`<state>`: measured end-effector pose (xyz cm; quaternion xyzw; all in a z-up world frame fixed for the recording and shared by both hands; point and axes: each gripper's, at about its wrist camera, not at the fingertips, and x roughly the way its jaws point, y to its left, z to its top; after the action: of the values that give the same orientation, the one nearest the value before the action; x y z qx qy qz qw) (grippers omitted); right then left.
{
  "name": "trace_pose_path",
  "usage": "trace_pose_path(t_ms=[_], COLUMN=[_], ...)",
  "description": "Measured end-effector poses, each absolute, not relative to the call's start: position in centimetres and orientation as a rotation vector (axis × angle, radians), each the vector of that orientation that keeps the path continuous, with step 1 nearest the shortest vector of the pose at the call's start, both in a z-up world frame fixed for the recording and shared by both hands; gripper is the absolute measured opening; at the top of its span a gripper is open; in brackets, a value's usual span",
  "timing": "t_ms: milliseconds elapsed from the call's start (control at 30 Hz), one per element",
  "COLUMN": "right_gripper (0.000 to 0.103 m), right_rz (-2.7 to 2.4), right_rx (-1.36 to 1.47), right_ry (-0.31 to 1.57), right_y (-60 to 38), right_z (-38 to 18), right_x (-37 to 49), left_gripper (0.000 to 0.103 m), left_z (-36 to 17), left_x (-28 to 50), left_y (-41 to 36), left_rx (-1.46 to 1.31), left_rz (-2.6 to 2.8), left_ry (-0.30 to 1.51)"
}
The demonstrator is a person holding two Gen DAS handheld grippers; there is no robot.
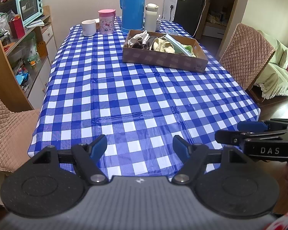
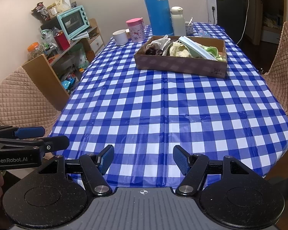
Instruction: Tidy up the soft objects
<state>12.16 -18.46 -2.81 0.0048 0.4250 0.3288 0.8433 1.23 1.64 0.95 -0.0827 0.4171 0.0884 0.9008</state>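
The checkered table (image 1: 124,88) fills both views. Toward one o'clock sits the cardboard box (image 1: 163,59), holding crumpled cloths (image 1: 163,45). At six o'clock, the left tool (image 1: 139,149) and right tool (image 2: 143,159) hang half-open, gripping nothing.

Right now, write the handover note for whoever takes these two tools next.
Left tool: open, empty, hovering over the near table edge.
Right tool: open, empty, beside it.
Soft items: crumpled white, dark and yellowish cloths piled in the shallow brown cardboard box at the far end of the blue-and-white checked tablecloth, with a pale blue flat piece leaning across them.
Done: nothing sorted that I can see.
Left: take the pieces out and organize them.
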Motion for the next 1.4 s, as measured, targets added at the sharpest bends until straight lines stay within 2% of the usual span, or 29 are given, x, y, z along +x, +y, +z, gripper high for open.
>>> trace_pose_path(t_ms=[1400], right_gripper=[0.068], right_rz=[0.694], right_rx=[0.006], right_ry=[0.897], right_y=[-18.23], right_z=[-2.81], right_x=[11.86], left_gripper=[0.074], left_z=[1.17], left_x=[1.27], left_y=[1.97], left_rx=[-0.172], left_rz=[0.183], left_ry=[0.859])
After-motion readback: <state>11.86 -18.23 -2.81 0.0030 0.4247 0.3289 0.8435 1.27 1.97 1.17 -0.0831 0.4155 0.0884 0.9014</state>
